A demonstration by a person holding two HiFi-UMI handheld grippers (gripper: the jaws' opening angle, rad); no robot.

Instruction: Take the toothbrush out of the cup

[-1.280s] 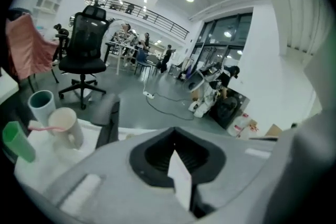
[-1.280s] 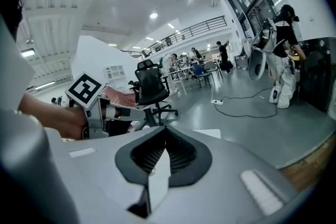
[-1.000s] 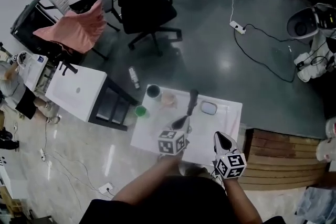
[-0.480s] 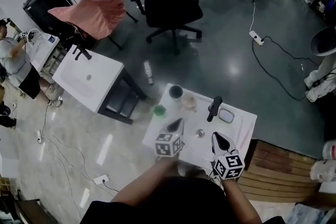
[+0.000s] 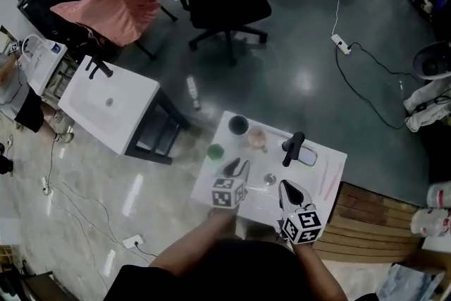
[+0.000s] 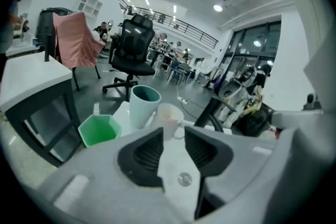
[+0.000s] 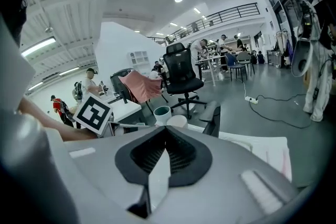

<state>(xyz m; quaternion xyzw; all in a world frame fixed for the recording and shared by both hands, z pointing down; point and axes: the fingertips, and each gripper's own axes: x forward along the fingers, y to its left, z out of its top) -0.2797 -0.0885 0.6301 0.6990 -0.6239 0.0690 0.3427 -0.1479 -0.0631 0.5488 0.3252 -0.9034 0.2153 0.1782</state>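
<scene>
Inspecting the scene, we found the task at its approach step, with nothing yet lifted. The left gripper [image 6: 174,132] stood over the near part of the white table [image 5: 335,161]. Its jaws were apart, having just been opening, and nothing lay between them. The pale cup [image 6: 169,114] stood straight ahead beyond the tips, untouched. A teal cup [image 6: 143,106] stood just beside it on the left, and a green hexagonal pot [image 6: 97,130] sat nearer the table's left edge. The right gripper [image 7: 166,130] hung beside the left one, jaws together and holding nothing.

We could not make out the toothbrush plainly in any view. A pinkish streak showed at the pale cup's rim, and we judged that to be the toothbrush, lying within that cup. No handle stood clear above the rim.

In our judgement the next move called for the left gripper to go forward and down to the pale cup's mouth. It would then close on whatever part of the handle it could reach and draw it upward. The cup looked light and stood free, so we judged it might tip or ride up with the brush. A black upright object [image 5: 292,147] stood to the right, apart from that path.
</scene>
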